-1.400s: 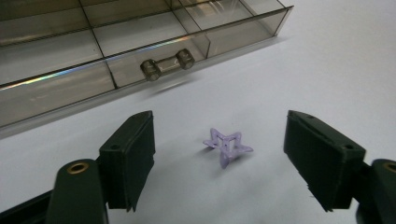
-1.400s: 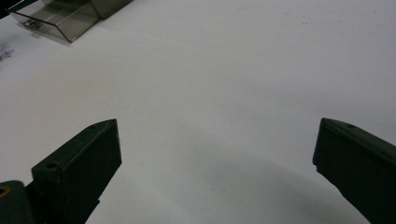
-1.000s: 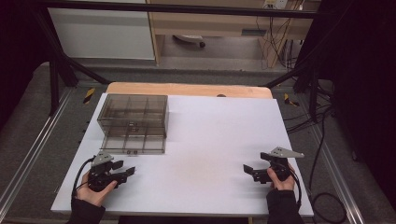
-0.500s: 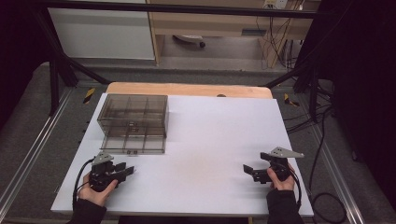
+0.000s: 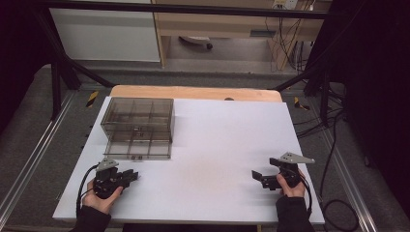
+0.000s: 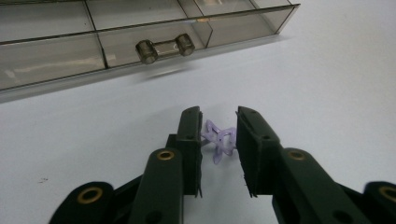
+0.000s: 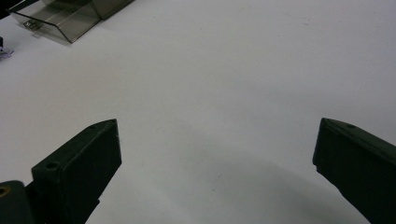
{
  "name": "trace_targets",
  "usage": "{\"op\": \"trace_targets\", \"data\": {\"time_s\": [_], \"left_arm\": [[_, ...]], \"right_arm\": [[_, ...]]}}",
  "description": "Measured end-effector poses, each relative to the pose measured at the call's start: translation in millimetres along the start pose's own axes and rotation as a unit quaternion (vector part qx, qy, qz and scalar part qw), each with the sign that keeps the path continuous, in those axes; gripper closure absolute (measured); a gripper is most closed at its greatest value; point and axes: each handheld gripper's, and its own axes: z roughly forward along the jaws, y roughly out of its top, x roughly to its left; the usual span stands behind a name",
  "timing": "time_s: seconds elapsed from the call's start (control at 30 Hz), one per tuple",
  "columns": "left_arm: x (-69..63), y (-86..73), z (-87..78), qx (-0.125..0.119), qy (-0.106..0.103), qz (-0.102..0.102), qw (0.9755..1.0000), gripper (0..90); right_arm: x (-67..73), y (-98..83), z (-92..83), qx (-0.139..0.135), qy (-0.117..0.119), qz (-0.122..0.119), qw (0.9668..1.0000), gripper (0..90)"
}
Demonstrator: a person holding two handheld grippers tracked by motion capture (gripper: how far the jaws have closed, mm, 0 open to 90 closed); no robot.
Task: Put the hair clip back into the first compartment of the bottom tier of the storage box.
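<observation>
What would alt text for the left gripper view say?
The left gripper has just been closing its two black jaws around a small translucent purple plastic clip on the white table. Beyond it stands a smoky clear plastic drawer box with a bar handle.

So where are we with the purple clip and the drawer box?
Early stage. The left gripper has just been closing around the small purple clip on the white table; its pads look in contact with it, not yet lifted. The smoky drawer box has its drawers shut, handle untouched. The right gripper waits open, empty. Lifting and stowing remain.
</observation>
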Motion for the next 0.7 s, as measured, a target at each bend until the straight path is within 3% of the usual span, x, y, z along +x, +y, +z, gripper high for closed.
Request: {"op": "trace_targets", "data": {"time_s": [0.47,0.7], "left_arm": [[-3.0,-0.1,0.7,0.009,0.001,0.005,0.9999,84.3],[-4.3,0.0,1.0,0.012,0.002,0.009,0.9999,86.2]], "right_arm": [[-0.1,0.0,-0.2,-0.001,0.0,0.0,1.0,1.8],[0.0,0.0,-0.2,-0.001,0.0,0.0,1.0,1.8]]}}
